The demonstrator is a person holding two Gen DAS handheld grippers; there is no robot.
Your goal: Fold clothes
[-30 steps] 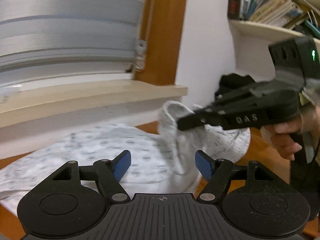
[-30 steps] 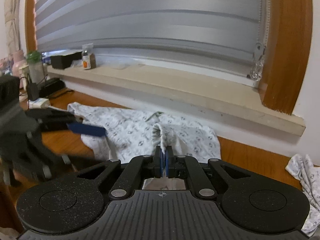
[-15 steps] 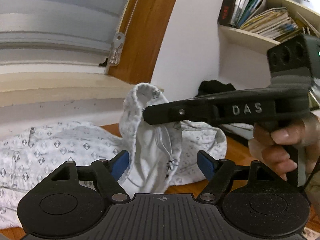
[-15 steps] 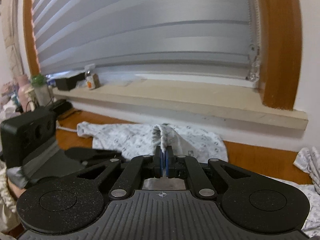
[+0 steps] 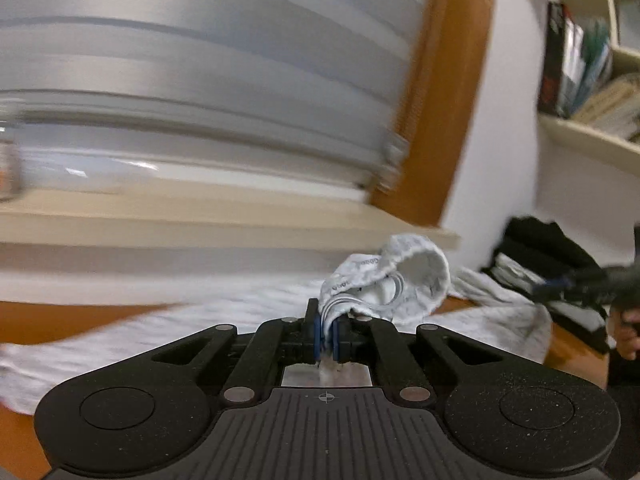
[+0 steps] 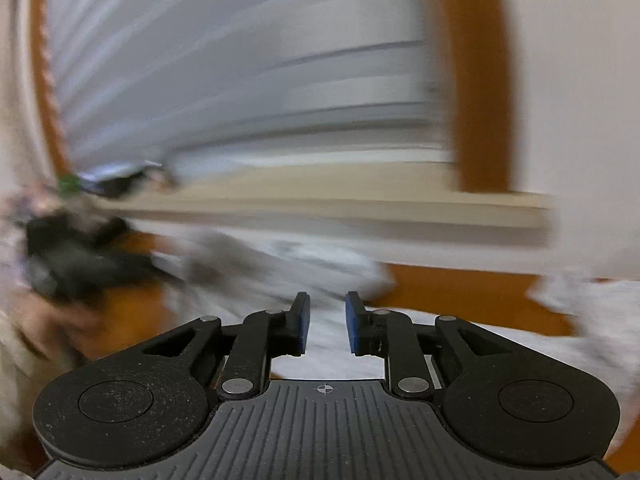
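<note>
Saw the wooden counter ended at the pale window sill behind, with a brown strip of open wood to the left of the cloth in the left wrist view. Noticed one more bare strip of counter in the right wrist view, between the main garment and a second white cloth at the right edge.

Counted one white patterned garment spread on the counter, one second white cloth, one pile of dark clothes by the wall, one shelf with books, two grippers.

Left gripper: fingers clenched on a bunched fold of the garment, the waistband loop stood up just beyond the blue pads. Rest of the garment lay flat, trailing left and right.

Right gripper: fingers released, a clear gap between the blue pads, white cloth seen below, contact could not be told. Seen also in the left wrist view as a dark blurred shape at the far right, held in a hand, low over the counter. Much motion blur in both views.
</note>
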